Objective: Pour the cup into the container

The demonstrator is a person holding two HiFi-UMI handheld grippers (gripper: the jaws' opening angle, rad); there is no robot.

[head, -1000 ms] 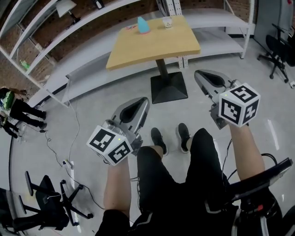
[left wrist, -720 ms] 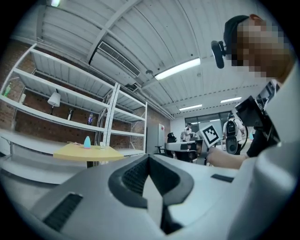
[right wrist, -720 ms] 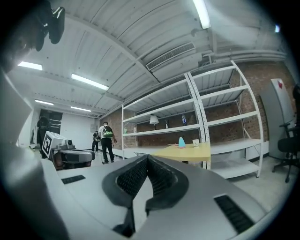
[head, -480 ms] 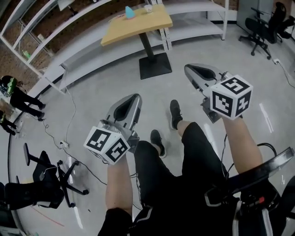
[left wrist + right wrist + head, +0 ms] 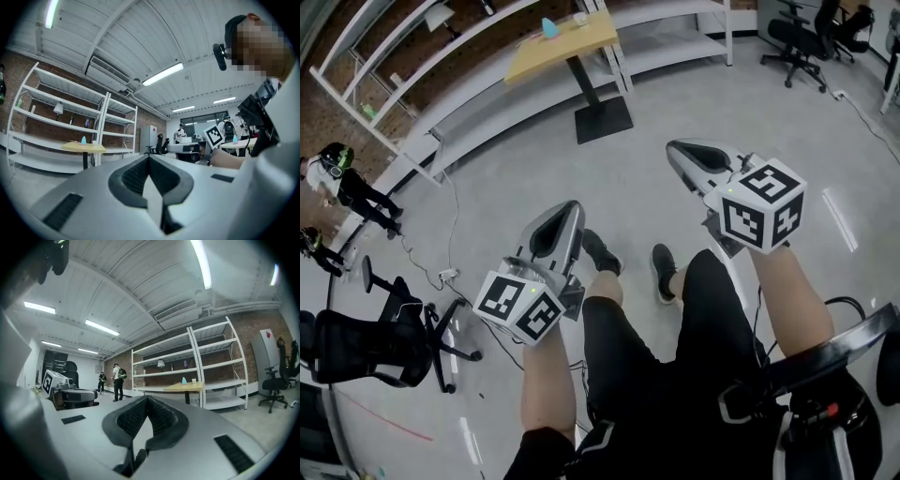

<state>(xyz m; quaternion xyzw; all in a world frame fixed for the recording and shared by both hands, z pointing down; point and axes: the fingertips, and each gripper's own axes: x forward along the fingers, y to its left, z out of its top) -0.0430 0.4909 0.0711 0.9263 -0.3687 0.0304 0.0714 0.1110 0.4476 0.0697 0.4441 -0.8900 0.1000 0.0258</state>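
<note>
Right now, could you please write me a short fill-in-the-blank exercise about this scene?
The jaws of the left gripper and the right gripper are both ____, with nothing between them. On the table, beside the white cup, stands a small ____ object. Behind the table stand tall white ____.
Missing words: shut; blue; shelves.

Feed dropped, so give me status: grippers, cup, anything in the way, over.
Left gripper, right gripper: jaws shut, empty. Cup and blue container on the far table, out of reach. Floor ahead open; office chair off to the left.
</note>
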